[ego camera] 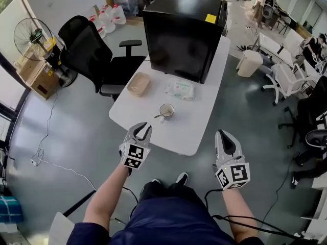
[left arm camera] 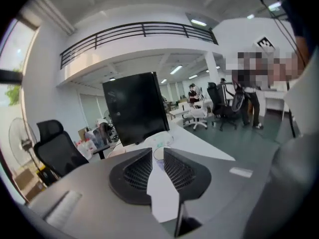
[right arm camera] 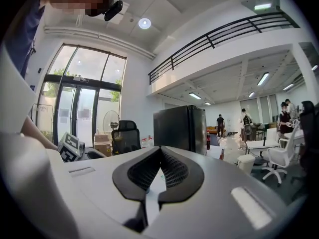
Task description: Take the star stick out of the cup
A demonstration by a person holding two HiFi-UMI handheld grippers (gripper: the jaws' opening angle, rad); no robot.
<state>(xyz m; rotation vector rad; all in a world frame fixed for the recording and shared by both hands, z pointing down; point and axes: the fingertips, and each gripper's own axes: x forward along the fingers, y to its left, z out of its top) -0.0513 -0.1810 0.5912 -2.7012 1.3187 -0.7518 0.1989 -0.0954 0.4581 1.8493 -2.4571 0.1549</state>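
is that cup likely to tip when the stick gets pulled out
Possibly. The cup looks small and probably light, standing free on the white table, so a sideways tug could slide or tip it. The stick leans over the rim toward the left gripper, so it may lever against that rim; lifting along its lean seems safer.

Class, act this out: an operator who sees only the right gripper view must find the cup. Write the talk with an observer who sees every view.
Operator: Where is the cup? My view misses it.
Observer: The cup stands on the white table, on your side of the black cabinet, with the stick in it.
Operator: Is the other hand near it?
Observer: The left hand-held gripper hovers by the table's near edge, jaws apart, short of the cup.
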